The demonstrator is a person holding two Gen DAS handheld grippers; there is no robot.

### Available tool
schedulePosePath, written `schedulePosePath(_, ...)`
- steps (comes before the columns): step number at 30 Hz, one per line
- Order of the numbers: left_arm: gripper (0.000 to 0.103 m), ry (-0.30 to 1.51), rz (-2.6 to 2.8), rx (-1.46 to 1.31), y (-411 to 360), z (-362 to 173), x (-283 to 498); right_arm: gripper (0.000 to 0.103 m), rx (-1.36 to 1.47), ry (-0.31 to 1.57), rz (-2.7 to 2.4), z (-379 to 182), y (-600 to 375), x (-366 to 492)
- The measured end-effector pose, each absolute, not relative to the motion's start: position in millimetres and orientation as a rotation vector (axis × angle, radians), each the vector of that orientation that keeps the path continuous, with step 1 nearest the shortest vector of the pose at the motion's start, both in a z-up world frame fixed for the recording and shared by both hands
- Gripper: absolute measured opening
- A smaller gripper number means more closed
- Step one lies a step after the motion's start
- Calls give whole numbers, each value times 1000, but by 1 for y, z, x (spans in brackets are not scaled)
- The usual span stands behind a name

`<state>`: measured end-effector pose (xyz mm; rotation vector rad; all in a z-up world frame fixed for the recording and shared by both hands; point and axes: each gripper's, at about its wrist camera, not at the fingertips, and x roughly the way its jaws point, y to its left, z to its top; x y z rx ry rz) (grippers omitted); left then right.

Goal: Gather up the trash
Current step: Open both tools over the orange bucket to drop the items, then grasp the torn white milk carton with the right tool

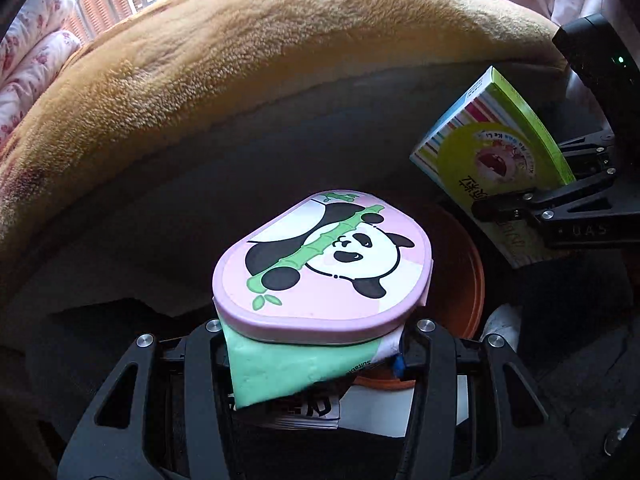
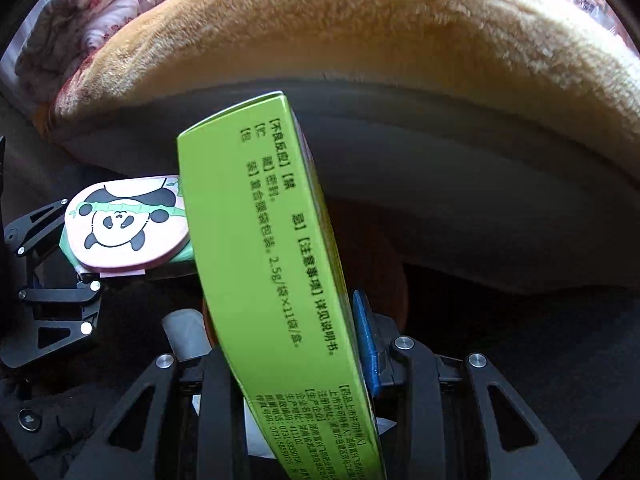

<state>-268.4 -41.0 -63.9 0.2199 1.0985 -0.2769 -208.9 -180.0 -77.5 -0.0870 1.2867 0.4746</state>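
Note:
My left gripper [image 1: 316, 340] is shut on a wet-wipes pack [image 1: 320, 264] with a pink panda lid and a green wrapper, held flat over an orange-brown bin [image 1: 460, 280]. The pack also shows at the left of the right wrist view [image 2: 128, 224]. My right gripper [image 2: 296, 344] is shut on a green medicine box [image 2: 272, 260], held on edge and tilted above the same bin [image 2: 384, 280]. In the left wrist view the box [image 1: 492, 152] hangs at the right, striped face showing, clamped by the right gripper [image 1: 520, 208].
A bed with a tan fleece blanket [image 1: 280, 40] curves across the back of both views, its dark grey side [image 1: 240, 168] below. A floral quilt [image 1: 32, 52] lies at far left. The floor below is dark.

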Motion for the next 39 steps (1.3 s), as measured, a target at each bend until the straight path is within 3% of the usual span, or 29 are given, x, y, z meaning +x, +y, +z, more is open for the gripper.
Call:
schedulePosePath(15, 50, 1231, -293, 189, -38, -98, -246, 37, -71, 1421, 515, -121, -174, -192)
schedulePosePath(16, 57, 1241, -290, 184, -37, -99, -245, 54, -80, 1428, 524, -118, -171, -192)
schedulePosePath(17, 64, 1253, -277, 184, -36, -100, -243, 81, -90, 1431, 518, -119, -171, -192)
schedulePosePath(18, 78, 1262, -267, 178, -31, -102, -237, 88, -96, 1422, 498, -117, -174, -192)
schedulePosePath(28, 79, 1183, -340, 71, -16, -68, -244, 89, -24, 1346, 478, -74, -210, -199)
schedulePosePath(39, 83, 939, -336, 69, -5, 6, -250, 89, -77, 1099, 495, 14, -238, -202)
